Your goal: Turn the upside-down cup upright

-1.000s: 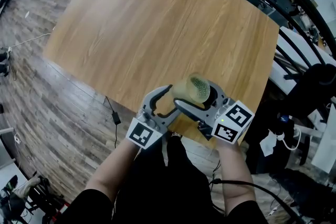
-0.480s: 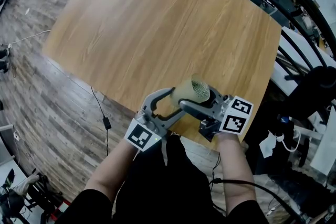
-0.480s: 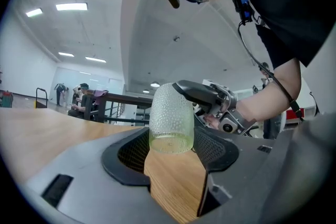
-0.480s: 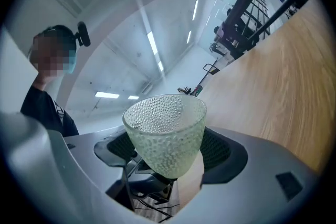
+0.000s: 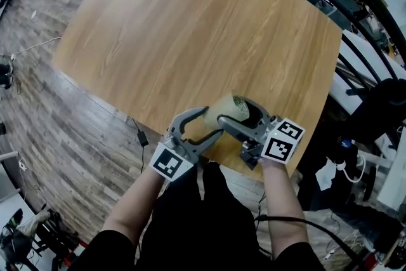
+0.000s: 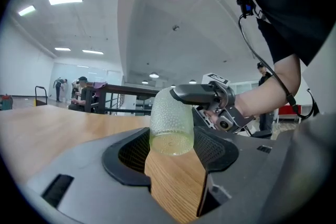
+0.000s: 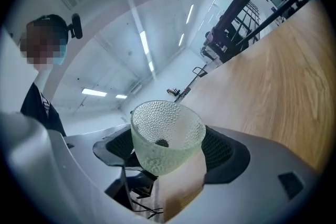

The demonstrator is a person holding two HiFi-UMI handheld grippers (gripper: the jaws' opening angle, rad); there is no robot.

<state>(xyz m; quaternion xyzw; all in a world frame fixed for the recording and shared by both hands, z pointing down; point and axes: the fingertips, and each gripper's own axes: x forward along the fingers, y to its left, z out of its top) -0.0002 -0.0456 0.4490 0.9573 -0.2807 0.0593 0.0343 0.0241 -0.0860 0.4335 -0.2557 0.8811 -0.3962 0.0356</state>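
Over near edge of light-wood counter [image 5: 190, 28]: pale green dimpled glass cup [image 5: 227, 110], tilted, pinched in left tongs [image 5: 214, 121] and right tongs [image 5: 238, 113] alike. Beside counter, plank floor [image 5: 63, 130], black railing [image 5: 355, 3].

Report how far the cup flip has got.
Done: the cup is lifted off the table and tipped, mouth showing in the head view. In hand: the right gripper is clamped on its walls; the left gripper brackets its base, grip unclear. Left: finish the turn, set it mouth-up on the table, release.
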